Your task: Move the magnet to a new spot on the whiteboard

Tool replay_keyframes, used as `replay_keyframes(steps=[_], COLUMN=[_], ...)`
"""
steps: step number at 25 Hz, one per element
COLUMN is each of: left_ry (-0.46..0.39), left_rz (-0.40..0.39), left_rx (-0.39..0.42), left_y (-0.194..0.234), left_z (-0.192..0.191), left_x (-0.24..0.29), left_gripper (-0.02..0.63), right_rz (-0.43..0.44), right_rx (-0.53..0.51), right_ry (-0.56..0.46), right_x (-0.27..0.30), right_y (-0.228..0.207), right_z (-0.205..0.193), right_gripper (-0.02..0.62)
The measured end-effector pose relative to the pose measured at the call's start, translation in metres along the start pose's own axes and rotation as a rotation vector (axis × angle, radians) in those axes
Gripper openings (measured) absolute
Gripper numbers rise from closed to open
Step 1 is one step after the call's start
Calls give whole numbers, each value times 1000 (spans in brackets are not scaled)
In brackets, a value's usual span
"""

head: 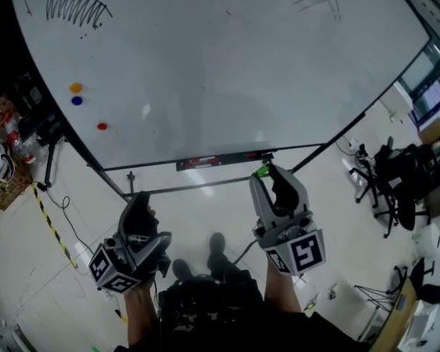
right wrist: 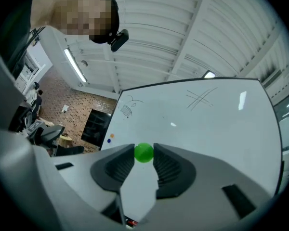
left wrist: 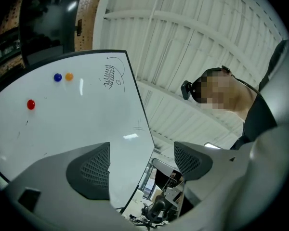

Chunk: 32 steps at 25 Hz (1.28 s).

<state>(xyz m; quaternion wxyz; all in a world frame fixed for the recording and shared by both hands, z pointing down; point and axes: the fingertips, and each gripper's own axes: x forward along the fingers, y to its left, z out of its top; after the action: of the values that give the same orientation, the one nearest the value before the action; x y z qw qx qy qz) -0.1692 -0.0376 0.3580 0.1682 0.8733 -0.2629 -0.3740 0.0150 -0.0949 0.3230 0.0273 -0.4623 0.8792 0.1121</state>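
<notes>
**Item: green magnet** [right wrist: 144,153]. A small round piece, clamped between the pads of the right tool [head: 268,170]. It sits at the very tip of the jaws, near the lower rim of the whiteboard [head: 220,72], about 5 o'clock on the board. It appears to be off the surface, not seated.

**Left tool** [left wrist: 142,165]. Released, jaws apart with nothing between them, held low at 7 o'clock.

**Also on the board.** An orange magnet [head: 75,88], a blue magnet [head: 76,100] and a red magnet [head: 102,126] are clustered near 9 o'clock. Pen scribbles are at 11 and 1 o'clock.

**Hazards, as judged:**
- The grip is only on the tip, and the piece is round, so a tilt or a loosened squeeze could let it pop out and drop to the floor.
- Releasing before it is flat against the board would have the same result.
- Dragging it across the surface could smear the ink.
</notes>
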Motion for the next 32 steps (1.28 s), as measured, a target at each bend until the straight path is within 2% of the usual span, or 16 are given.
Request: replay_keyframes(steps=[4, 11, 22, 32], left_ry=[17, -5, 46, 59], left_rz=[-10, -28, -94, -65], left_rx=[-13, 23, 48, 48], left_y=[-6, -22, -64, -89], left_z=[-2, 3, -38, -71], left_x=[-14, -16, 45, 67], left_gripper=[414, 414, 414, 414], right_rz=[1, 52, 20, 41], right_rx=[0, -3, 22, 88], right_ry=[4, -35, -99, -116], right_x=[-8, -13, -60, -92], right_y=[17, 31, -28, -59], right_z=[5, 21, 33, 23], right_gripper=[140, 140, 140, 140])
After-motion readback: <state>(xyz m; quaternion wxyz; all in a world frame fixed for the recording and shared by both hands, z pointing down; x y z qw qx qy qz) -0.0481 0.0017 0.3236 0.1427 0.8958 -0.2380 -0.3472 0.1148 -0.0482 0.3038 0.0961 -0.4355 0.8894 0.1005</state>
